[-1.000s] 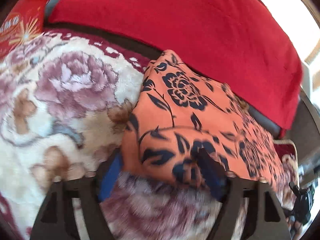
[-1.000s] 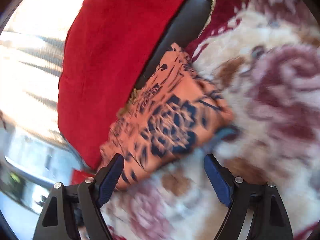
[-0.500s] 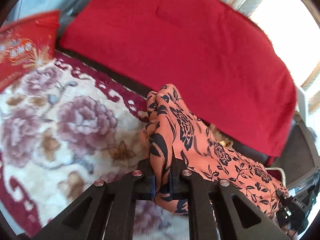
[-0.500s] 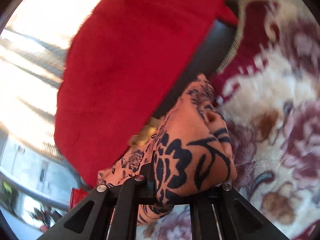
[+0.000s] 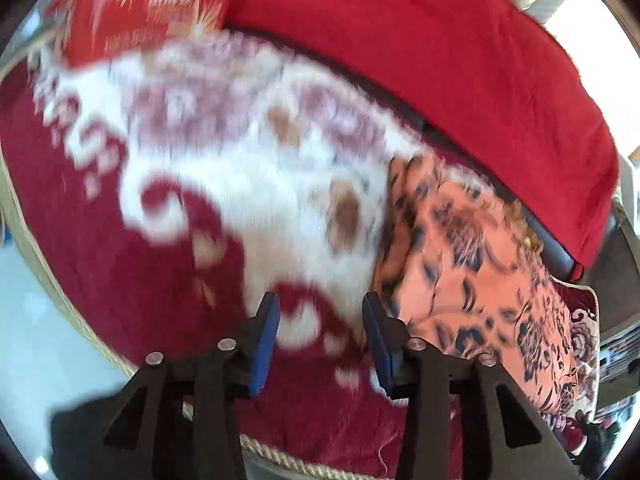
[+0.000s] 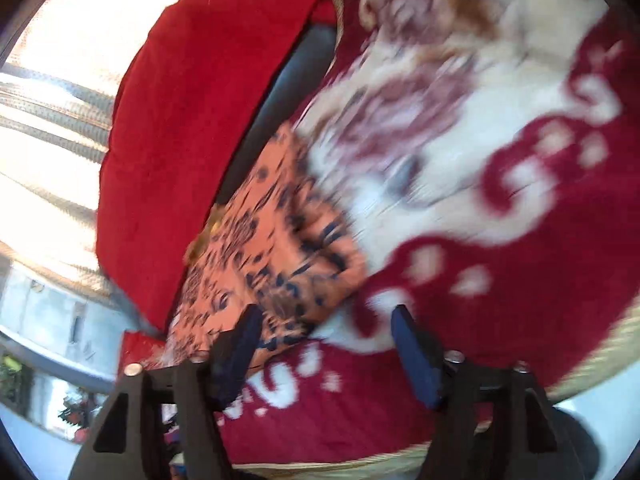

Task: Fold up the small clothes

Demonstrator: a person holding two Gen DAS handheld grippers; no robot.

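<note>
Both tongs have let go since half a second ago: then each was clamped on a bunch of the orange cloth with a dark blue flower print, and now the cloth lies flat and both pairs stand apart with nothing between them.

Seen from the left wrist, the left tongs (image 5: 318, 320) are spread wide, their blue pads over bare plush blanket patterned in dark red, white and mauve flowers (image 5: 168, 240). That orange flower-print cloth (image 5: 472, 264) lies just to the right of the right-hand pad, folded into a roughly oblong pad with a thick layered edge facing the tongs. Its far side runs along the foot of a large plain red cushion (image 5: 440, 60), with a dark strip of seat showing between them. A red printed cushion (image 5: 140, 4) sits at the far left corner, blurred.

From the right wrist, the right tongs (image 6: 324, 332) are likewise parted and empty. Its left finger overlaps the near corner of the orange cloth (image 6: 272, 236) in the view; contact cannot be told through the blur. The blanket (image 6: 520, 280) fills the right side, the red cushion (image 6: 192, 120) the upper left, beside bright window light
</note>
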